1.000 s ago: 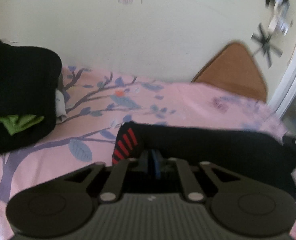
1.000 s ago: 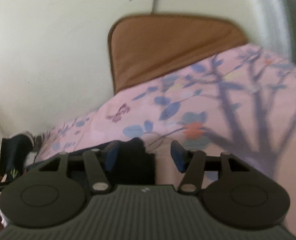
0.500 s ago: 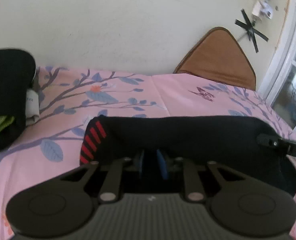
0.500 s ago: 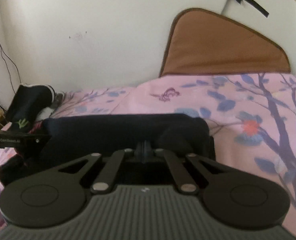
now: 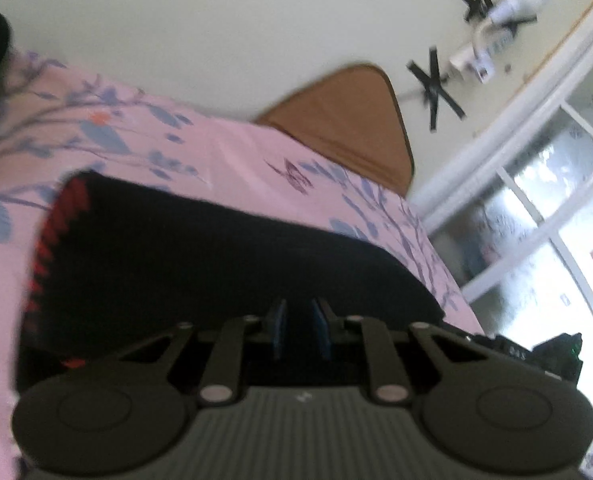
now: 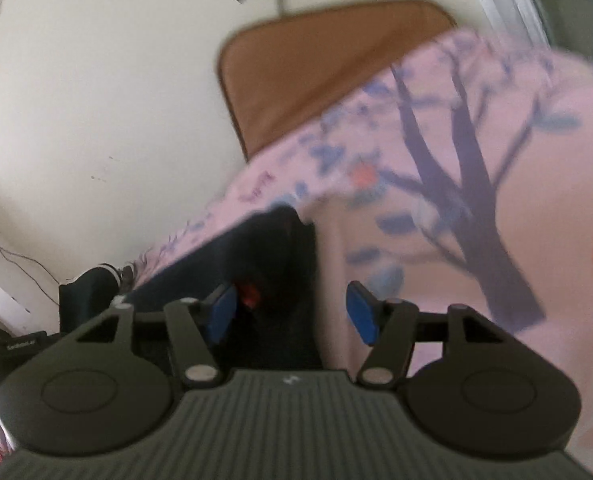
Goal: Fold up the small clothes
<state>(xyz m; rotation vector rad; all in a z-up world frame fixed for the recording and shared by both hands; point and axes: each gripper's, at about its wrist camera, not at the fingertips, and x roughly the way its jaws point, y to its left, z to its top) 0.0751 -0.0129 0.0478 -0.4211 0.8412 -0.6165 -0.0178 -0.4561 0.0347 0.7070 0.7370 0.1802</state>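
Right tongs (image 6: 290, 312) have sprung apart off the black garment (image 5: 216, 256); left tongs (image 5: 298, 330) slightly spread.

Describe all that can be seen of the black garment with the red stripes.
The black garment looks like soft dark knit, with short red stripes along its left edge. It lies stretched across the pink floral bedsheet. The left gripper is close against its near edge, pads slightly apart; the right gripper stands open around its other end.

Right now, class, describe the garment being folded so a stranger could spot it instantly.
Start at the pink sheet printed with blue branches. The black garment lies across it, just ahead of the left claw. Red stripes along one end distinguish it from the other dark clothes.
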